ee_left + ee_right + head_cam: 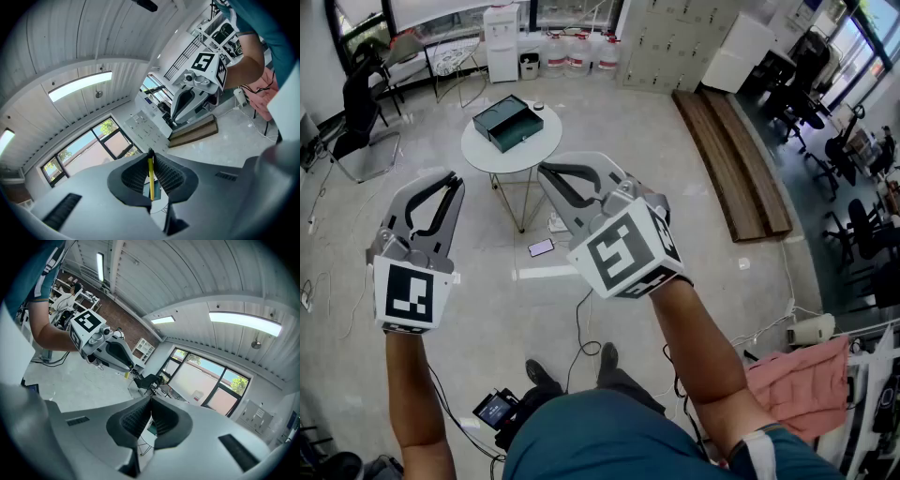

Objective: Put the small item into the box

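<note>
**Carry phase: small item in the left gripper, box not within reach**

The left gripper (448,176) has its jaws closed on a thin yellow item (151,177), pinched edge-on between the pads. The right gripper (547,170) has its jaws pressed together with nothing between them. The dark green box (508,122) sits on the round white table (486,152), well apart from both grippers across open floor. Both forearms are extended forward, with the grippers side by side and their tips aimed toward the table. Recommended procedure: maintain clamp pressure during the approach and keep the left gripper level. Position the tips directly above the box interior before parting the jaws (the slim item could slip or tilt if the grip loosens early). Keep the right gripper clear of the box.
</note>
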`<state>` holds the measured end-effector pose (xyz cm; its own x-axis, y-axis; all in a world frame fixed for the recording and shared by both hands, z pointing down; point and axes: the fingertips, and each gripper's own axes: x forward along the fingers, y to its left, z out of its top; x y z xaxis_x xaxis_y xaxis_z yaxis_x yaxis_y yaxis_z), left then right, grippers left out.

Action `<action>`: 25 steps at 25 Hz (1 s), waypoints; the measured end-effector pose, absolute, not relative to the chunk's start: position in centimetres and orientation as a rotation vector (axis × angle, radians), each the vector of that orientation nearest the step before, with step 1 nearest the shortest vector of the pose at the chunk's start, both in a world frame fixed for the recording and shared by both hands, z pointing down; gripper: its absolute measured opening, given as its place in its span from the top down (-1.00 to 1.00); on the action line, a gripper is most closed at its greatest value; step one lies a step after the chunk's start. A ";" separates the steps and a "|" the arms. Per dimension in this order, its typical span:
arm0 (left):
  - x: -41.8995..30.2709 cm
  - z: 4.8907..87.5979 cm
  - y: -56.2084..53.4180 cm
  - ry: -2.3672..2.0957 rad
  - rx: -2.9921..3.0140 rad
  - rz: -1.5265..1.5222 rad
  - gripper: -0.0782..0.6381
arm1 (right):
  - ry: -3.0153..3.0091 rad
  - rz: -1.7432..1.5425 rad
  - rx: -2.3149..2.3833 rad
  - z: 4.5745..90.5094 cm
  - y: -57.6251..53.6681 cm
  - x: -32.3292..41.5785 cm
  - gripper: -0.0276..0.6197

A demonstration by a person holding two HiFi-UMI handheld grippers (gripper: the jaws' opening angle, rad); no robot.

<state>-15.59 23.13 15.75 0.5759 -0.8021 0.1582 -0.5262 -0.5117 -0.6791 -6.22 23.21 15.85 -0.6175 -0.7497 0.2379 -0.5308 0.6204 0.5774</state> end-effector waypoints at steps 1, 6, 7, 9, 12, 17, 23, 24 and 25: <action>-15.5 15.8 23.3 1.054 -2.228 -0.621 0.63 | -2.381 -0.636 1.011 16.0 23.3 -6.1 0.80; -15.7 15.8 22.3 1.045 -2.232 -0.617 0.63 | -2.378 -0.631 1.014 16.0 22.4 -6.4 0.80; -15.8 15.8 22.0 1.044 -2.233 -0.616 0.64 | -2.377 -0.629 1.014 16.1 22.1 -6.6 0.80; -16.1 16.1 21.6 1.042 -2.236 -0.619 0.63 | -2.373 -0.625 1.017 16.3 21.8 -6.8 0.80; -16.4 16.5 21.5 1.040 -2.238 -0.622 0.63 | -2.363 -0.616 1.023 16.7 21.7 -6.8 0.80; -17.5 16.7 21.3 1.037 -2.246 -0.619 0.63 | -2.356 -0.616 1.052 16.8 21.4 -7.7 0.80; -18.7 16.0 21.0 1.011 -2.258 -0.584 0.63 | -2.373 -0.594 1.084 16.4 21.1 -9.3 0.79; -19.0 15.9 20.9 1.010 -2.258 -0.582 0.63 | -2.374 -0.594 1.083 16.2 21.1 -9.6 0.79; -19.2 15.9 20.8 1.010 -2.257 -0.583 0.63 | -2.377 -0.593 1.083 16.2 21.0 -9.9 0.79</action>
